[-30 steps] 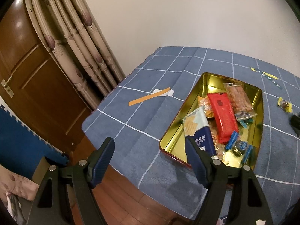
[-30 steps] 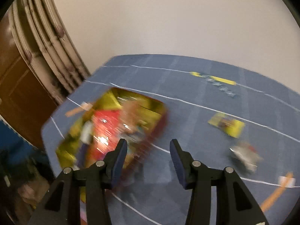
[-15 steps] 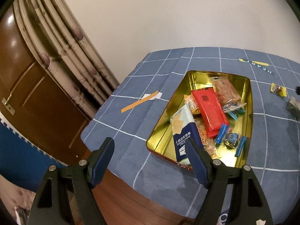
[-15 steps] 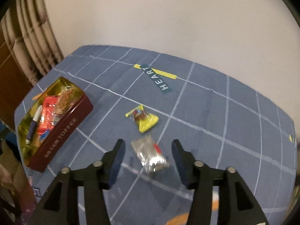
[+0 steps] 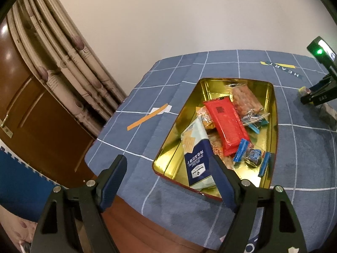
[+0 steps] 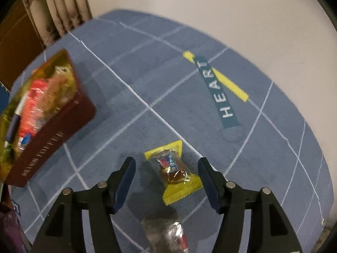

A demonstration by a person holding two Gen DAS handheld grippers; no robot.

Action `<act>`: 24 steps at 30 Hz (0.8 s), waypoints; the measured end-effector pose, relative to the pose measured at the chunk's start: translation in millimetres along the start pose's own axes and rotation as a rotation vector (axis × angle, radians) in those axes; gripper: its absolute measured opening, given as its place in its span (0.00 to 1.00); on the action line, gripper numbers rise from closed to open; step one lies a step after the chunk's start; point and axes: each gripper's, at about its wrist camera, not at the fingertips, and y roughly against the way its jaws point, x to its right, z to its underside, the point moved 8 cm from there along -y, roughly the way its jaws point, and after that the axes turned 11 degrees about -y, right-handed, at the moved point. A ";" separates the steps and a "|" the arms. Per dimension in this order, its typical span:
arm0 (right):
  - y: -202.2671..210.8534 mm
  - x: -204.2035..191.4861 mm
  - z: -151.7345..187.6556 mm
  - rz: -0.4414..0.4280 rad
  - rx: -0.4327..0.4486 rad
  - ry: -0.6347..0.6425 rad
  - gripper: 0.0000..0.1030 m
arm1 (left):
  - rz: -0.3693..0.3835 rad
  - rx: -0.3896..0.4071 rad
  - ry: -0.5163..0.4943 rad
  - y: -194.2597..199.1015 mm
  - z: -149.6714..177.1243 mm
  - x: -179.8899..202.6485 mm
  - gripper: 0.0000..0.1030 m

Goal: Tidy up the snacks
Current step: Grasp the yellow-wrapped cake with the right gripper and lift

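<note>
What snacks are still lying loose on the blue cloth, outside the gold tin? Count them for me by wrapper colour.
yellow-wrapped sweet: 1
silver-wrapped snack: 1
Total in view: 2

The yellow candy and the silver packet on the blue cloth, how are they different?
The yellow candy has bright yellow serrated ends around a clear middle; the silver packet is shiny, crinkled foil. The yellow candy lies between the right gripper jaws, which are closing but not yet touching it; the silver packet lies nearer the camera, partly cut off by the picture's edge. Both rest loose on the blue cloth, outside the tin.
</note>
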 end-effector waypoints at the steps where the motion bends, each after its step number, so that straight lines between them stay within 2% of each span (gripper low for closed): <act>1: -5.6 0.4 2.5 0.007 -0.025 -0.003 0.44 | 0.002 0.002 -0.004 0.2 -0.5 1.1 0.76; 2: -3.3 0.3 1.7 -0.008 -0.009 -0.019 0.26 | 0.005 0.003 -0.007 1.1 0.1 1.9 0.76; 5: 1.6 2.9 9.0 0.020 -0.014 -0.051 0.26 | 0.014 0.009 -0.020 3.8 -1.3 4.9 0.76; 6: 11.4 4.9 15.6 0.023 0.016 -0.074 0.25 | 0.016 0.013 -0.023 5.6 -2.3 5.4 0.76; 9: 51.3 20.5 38.3 -0.056 0.131 -0.209 0.25 | 0.044 0.021 -0.027 13.7 -6.4 8.5 0.76; 11: 72.9 43.1 61.8 -0.031 0.190 -0.302 0.25 | 0.074 0.035 -0.026 23.2 -10.9 11.2 0.76; 12: 87.7 61.3 85.7 -0.015 0.225 -0.373 0.25 | 0.093 0.045 -0.030 28.4 -13.8 14.4 0.76; 13: 95.7 72.8 101.1 0.006 0.242 -0.402 0.25 | 0.131 0.057 -0.044 35.2 -18.1 20.6 0.76; 15: 115.2 108.1 148.9 0.109 0.274 -0.471 0.25 | 0.210 0.066 -0.068 45.7 -26.6 34.6 0.76; 17: 126.3 138.4 179.4 0.165 0.283 -0.528 0.25 | 0.307 0.076 -0.088 57.1 -37.9 55.9 0.77; 19: 130.6 165.6 215.3 0.253 0.260 -0.566 0.25 | 0.444 0.070 -0.142 66.4 -51.0 87.9 0.78; 21: 133.6 188.7 246.3 0.287 0.249 -0.627 0.25 | 0.552 0.071 -0.194 75.6 -64.2 120.6 0.78; 22: 133.8 196.8 256.3 0.296 0.247 -0.650 0.25 | 0.620 0.090 -0.227 82.1 -74.3 141.6 0.78; 24: 136.2 212.6 277.8 0.350 0.253 -0.677 0.25 | 0.701 0.136 -0.296 91.1 -88.8 176.0 0.80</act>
